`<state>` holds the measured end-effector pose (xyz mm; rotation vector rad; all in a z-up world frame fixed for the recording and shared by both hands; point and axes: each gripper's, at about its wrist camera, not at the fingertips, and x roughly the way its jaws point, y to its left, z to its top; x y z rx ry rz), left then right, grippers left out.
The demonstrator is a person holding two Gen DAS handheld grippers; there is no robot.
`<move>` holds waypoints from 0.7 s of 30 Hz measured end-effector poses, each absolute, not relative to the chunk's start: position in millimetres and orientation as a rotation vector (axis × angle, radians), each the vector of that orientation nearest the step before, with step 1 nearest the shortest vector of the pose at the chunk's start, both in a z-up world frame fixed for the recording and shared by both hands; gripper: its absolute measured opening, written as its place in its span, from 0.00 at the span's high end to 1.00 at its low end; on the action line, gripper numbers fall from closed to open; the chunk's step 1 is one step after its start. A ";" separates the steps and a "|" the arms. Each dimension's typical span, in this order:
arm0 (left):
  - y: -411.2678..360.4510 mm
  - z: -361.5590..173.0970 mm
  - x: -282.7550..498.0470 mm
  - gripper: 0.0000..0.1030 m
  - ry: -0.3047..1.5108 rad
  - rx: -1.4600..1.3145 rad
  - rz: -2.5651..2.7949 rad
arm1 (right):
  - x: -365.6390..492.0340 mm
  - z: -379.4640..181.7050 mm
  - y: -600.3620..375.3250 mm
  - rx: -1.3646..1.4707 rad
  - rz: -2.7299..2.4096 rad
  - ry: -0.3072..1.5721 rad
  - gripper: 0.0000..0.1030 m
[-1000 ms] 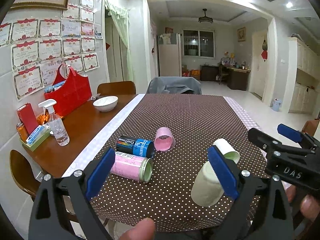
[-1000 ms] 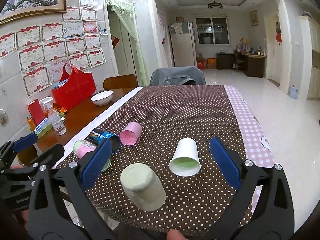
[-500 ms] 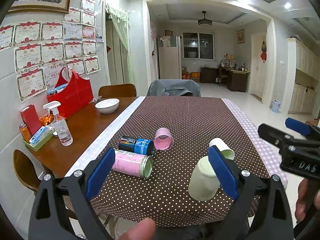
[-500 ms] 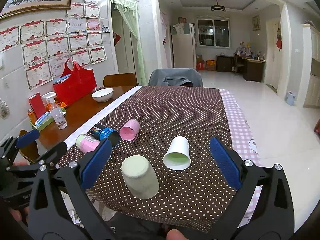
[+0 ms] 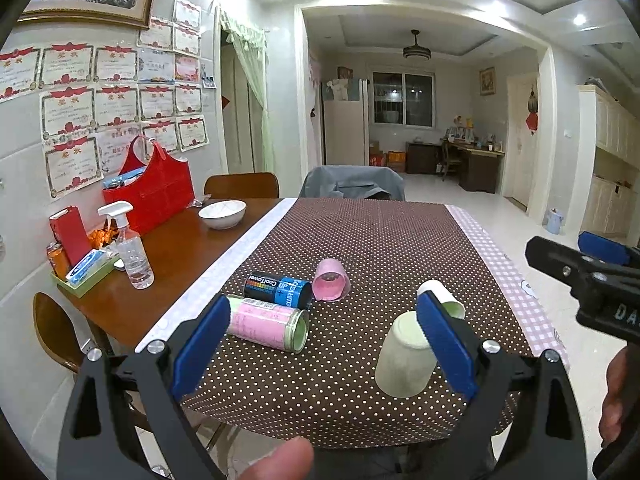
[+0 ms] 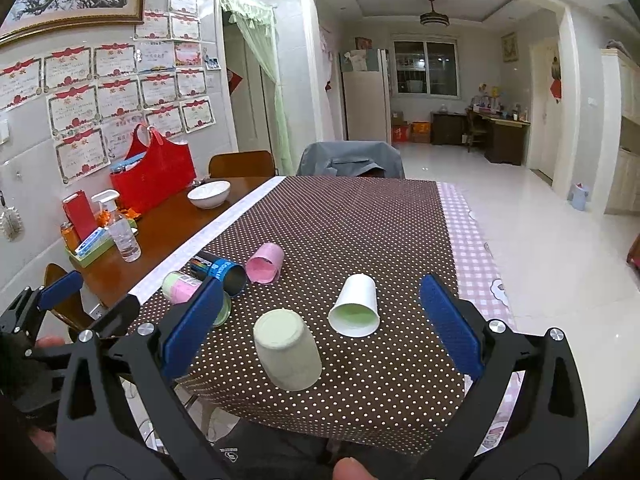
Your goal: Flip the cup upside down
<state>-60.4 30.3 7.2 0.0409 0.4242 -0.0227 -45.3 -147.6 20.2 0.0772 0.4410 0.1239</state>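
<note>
In the left wrist view, the white cup (image 5: 439, 298) at the middle right is partly hidden behind a blue pad of the left tongs (image 5: 324, 352). The right tongs (image 5: 592, 264) are cut off at the right edge there. Both pairs of tongs are held wide apart, and nothing is gripped.

The green cup (image 6: 287, 355) is seen upside down at the lower middle of the right wrist view, near the front edge of the counter (image 6: 360, 216). The white cup (image 6: 355, 306) lies tipped just beside it, its mouth toward the camera and its inside green.

A pink cup (image 6: 264, 263) and two cans (image 6: 218, 276) lie on their sides at the middle left. What is inside them cannot be made out. A white bowl (image 6: 209, 193) and a red bag (image 6: 154, 170) are seen at the upper left.
</note>
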 end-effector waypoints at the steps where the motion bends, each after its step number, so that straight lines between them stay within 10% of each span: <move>1: 31.2 8.0 -61.3 0.10 0.425 0.035 -0.024 | -47.1 21.1 -147.1 0.077 0.128 0.439 0.06; 21: 35.4 16.8 -74.4 0.10 0.398 0.014 -0.011 | -54.7 27.0 -142.5 0.089 0.147 0.421 0.06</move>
